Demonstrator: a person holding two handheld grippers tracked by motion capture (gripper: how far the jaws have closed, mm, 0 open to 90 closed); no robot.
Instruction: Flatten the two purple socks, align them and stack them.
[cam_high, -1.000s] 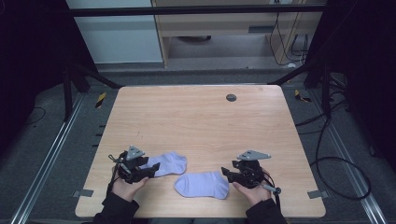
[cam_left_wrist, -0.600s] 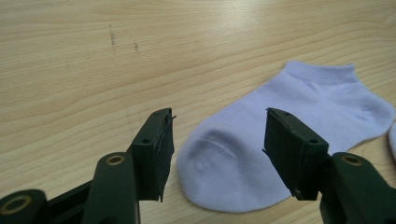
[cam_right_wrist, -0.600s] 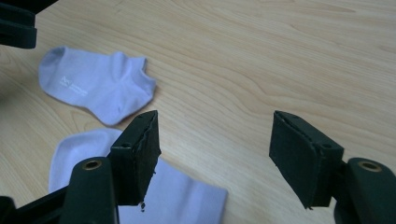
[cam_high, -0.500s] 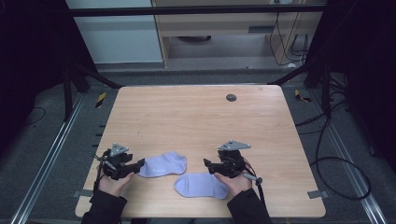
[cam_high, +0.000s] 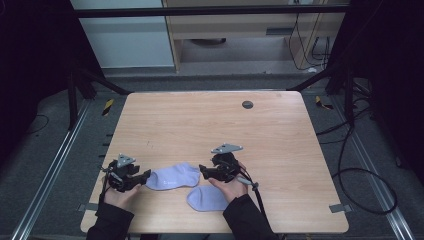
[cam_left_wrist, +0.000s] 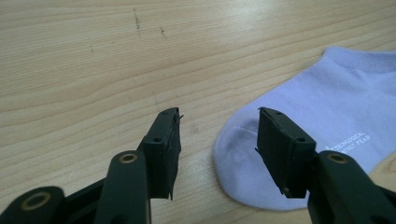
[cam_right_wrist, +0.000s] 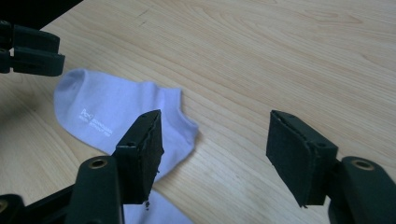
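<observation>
Surface (cam_high: 280, 150): pale wood, visible grain, a few dark scuffs; small dark round disc (cam_high: 247, 104) near the far edge.
Upper sock (cam_high: 172, 177): lilac knit, flat, white lettering, between both grippers.
Lower sock (cam_high: 206, 198): lilac, flat, just under the right hand.
Left gripper (cam_left_wrist: 217, 133): fingers apart, just been closing, straddling the upper sock's toe, not pressing.
Right gripper (cam_right_wrist: 212, 140): fingers wide, just been narrowing, bare wood between them.

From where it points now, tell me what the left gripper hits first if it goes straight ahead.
Most likely the toe of the lilac sock: the left gripper stands open with that rounded end just ahead of its jaws, low over the table. Depth is hard to judge.
</observation>
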